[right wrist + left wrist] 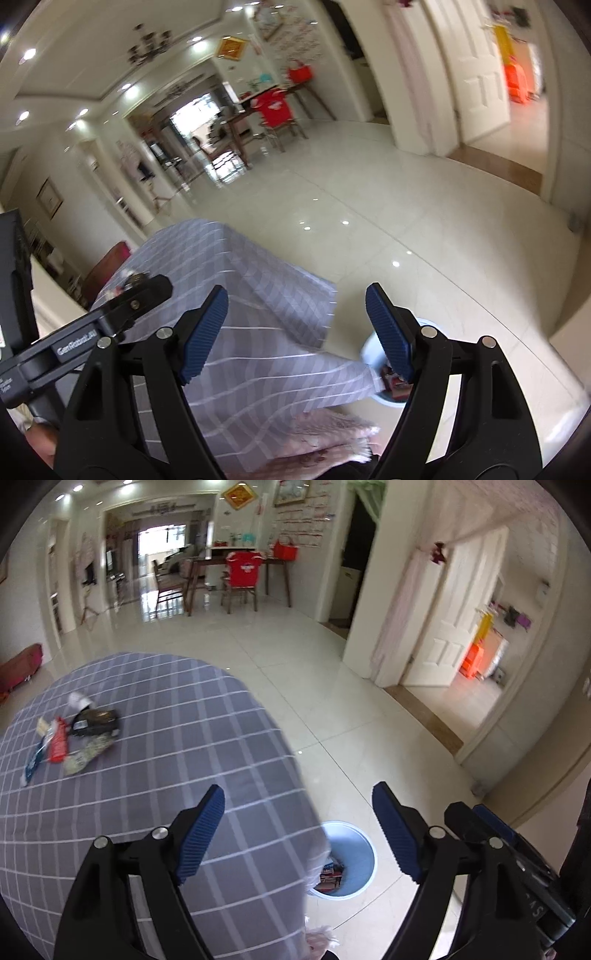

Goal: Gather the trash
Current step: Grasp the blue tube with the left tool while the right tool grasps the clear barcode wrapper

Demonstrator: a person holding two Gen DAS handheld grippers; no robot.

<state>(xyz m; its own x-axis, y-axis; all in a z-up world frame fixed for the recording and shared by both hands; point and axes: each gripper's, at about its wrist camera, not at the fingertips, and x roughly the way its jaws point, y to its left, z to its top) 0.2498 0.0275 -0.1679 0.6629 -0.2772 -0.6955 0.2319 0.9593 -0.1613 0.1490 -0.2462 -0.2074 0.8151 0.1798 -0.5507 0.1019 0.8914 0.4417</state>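
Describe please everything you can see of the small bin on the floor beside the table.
The bin is round, pale blue with a white rim, and looks like plastic. It stands upright and open on the glossy tiled floor, close under the hanging edge of the grey checked tablecloth, which hides part of it. Colourful wrappers already lie inside. No gripper touches it.

Readable text is scarce. White lettering "GenRobot.AI" sits on the black plastic arm of the left gripper (75, 341) as seen in the right wrist view. More small white print on that same body, lower left, too small to read. The wrappers on the grey checked tablecloth (166, 738) and the red-and-gold diamond wall plaque (239, 494) carry print, all blurred, illegible.
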